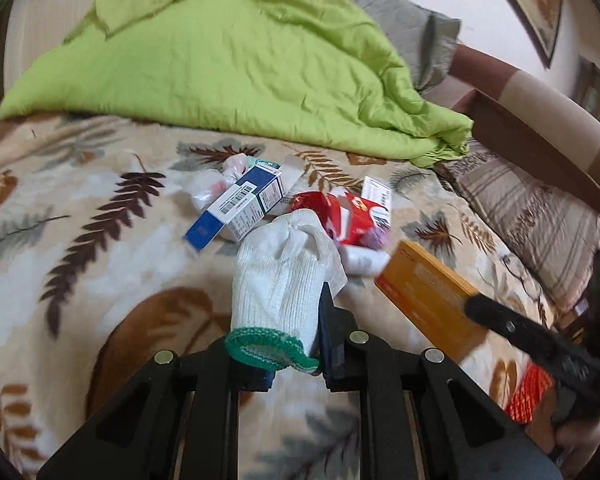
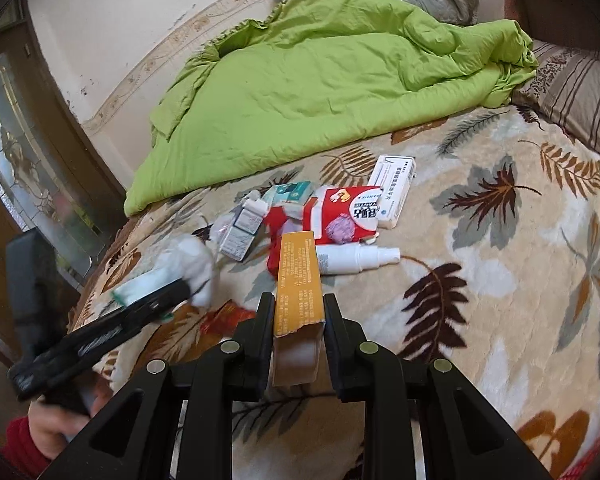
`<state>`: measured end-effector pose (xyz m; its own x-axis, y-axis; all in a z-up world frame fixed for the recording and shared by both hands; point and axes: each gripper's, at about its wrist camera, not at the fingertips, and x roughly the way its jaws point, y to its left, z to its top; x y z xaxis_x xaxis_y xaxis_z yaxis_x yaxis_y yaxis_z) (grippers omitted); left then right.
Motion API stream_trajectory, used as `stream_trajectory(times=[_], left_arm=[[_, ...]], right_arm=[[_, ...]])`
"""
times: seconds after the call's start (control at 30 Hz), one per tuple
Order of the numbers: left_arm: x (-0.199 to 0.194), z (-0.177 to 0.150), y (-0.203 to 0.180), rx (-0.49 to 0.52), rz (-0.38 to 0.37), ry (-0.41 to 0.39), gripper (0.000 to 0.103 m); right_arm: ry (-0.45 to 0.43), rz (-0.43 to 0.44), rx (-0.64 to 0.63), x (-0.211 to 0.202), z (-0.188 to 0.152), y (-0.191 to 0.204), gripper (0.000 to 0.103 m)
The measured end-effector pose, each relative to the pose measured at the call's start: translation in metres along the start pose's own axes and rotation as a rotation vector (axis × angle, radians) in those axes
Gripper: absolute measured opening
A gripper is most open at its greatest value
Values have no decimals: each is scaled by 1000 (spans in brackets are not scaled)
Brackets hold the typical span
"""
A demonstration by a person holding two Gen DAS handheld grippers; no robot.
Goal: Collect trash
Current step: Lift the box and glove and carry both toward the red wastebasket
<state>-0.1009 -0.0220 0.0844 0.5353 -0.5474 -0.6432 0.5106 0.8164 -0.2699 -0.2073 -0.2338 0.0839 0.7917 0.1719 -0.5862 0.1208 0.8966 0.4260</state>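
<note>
While both grippers hold items above the bed (image 2: 500,280), either could slip: the left gripper (image 1: 296,344) pinches only the cuff of a limp white glove (image 1: 284,276); the right gripper (image 2: 298,320) clamps an orange box (image 2: 298,276) at its open near end. Remaining trash (image 2: 340,216) lies far, beside the green quilt (image 2: 300,80).

Between the left tongs (image 1: 296,308): a ribbed knit cotton glove (image 1: 284,268). Between the right tongs (image 2: 298,304): a matt orange cardboard box (image 2: 298,276). Beyond, a fleecy blanket (image 2: 500,280) (leaf-printed).
</note>
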Motion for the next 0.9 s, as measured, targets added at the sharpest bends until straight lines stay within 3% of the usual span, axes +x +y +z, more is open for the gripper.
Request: stream_trajectory(times=[0.23,0.4,0.9], left_arm=[[-35,-39,-10,47,57,-91,16],[-37,-40,-10,60,66,-116,16],[-30,-41,-8,56,56,-102,16]], right_arm=[[-67,9,-103,-27,-20,27,25],[-53,5,-103,-23,-22,29,25],[-49,0,-90,-16,-20,28,25]])
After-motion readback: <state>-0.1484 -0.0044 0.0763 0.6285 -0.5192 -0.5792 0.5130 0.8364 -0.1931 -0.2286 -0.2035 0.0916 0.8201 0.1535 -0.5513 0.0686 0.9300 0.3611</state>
